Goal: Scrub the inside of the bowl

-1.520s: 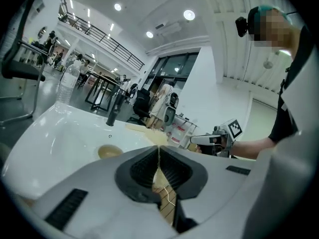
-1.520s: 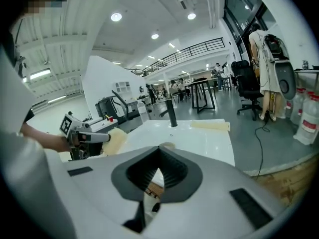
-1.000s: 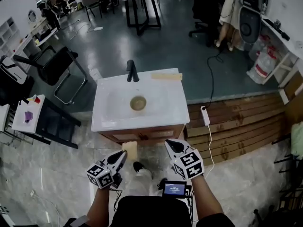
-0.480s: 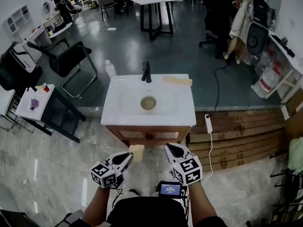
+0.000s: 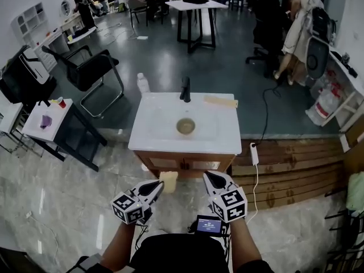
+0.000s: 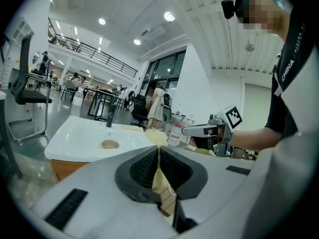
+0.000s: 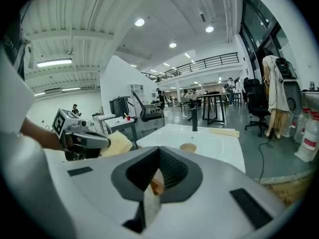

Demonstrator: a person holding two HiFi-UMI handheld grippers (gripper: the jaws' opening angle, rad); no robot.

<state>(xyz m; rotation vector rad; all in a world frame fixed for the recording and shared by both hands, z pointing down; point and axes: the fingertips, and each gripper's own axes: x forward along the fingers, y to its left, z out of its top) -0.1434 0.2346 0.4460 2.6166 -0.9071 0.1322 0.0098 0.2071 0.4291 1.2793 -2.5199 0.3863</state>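
Note:
A small tan bowl (image 5: 185, 126) sits in the basin of a white sink (image 5: 148, 135) on a wooden cabinet, below a black faucet (image 5: 185, 89). My left gripper (image 5: 158, 186) hovers short of the cabinet front, shut on a yellow sponge (image 5: 168, 181). My right gripper (image 5: 209, 177) is beside it, shut and empty. In the left gripper view the sponge (image 6: 157, 139) sticks out past the shut jaws, with the bowl (image 6: 109, 144) far ahead and the right gripper (image 6: 197, 130) at the right. The right gripper view shows the bowl (image 7: 188, 147) and the left gripper's sponge (image 7: 117, 143).
A flat yellow piece (image 5: 220, 101) lies at the sink's back right. A small side table (image 5: 48, 124) with cups and a black chair (image 5: 91, 73) stand to the left. A power strip (image 5: 253, 153) with its cable lies on wooden planks at the right. A plastic bottle (image 5: 142, 83) stands behind the sink.
The head view has swung, so the sink now sits further right in the picture. Both grippers stay shut in front of the body, the left one still holding the sponge.

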